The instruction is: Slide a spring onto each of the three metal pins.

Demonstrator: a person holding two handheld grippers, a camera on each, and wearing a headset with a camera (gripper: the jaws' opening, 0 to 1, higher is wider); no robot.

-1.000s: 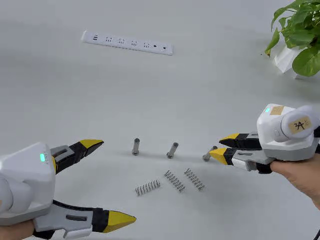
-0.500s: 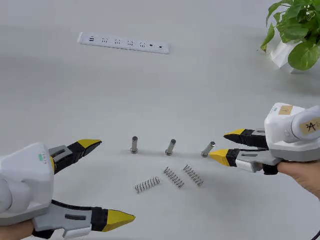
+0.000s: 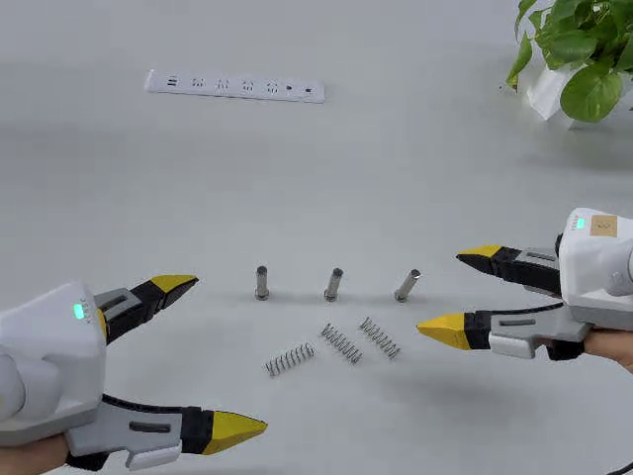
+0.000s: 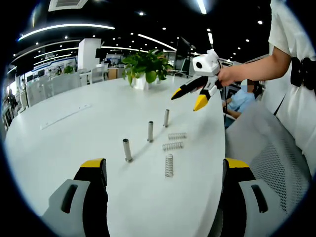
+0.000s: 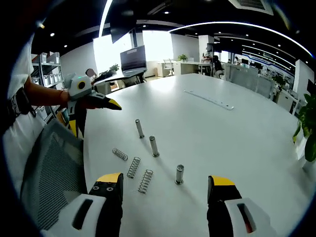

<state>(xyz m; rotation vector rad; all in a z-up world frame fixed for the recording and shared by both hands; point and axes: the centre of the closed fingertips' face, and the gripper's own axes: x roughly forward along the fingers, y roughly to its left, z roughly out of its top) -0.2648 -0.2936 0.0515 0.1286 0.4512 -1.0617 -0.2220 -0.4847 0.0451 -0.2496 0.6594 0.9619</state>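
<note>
Left gripper (image 3: pixel 226 354) and right gripper (image 3: pixel 442 292) flank the pins (image 3: pixel 333 285), jaws wide apart and empty, with three springs (image 3: pixel 341 343) just beside the pins.

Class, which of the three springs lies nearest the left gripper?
The leftmost spring in the head view: it lies apart from the middle spring and right spring, closest to the left gripper.

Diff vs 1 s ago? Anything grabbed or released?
The right gripper backed off to the right from the rightmost pin, where its tips had been nearly shut. Its jaws are now wide open and hold nothing. Unchanged: the left gripper is open and empty, the left pin and middle pin are standing, and the three springs lie loose on the table, none on a pin.
</note>
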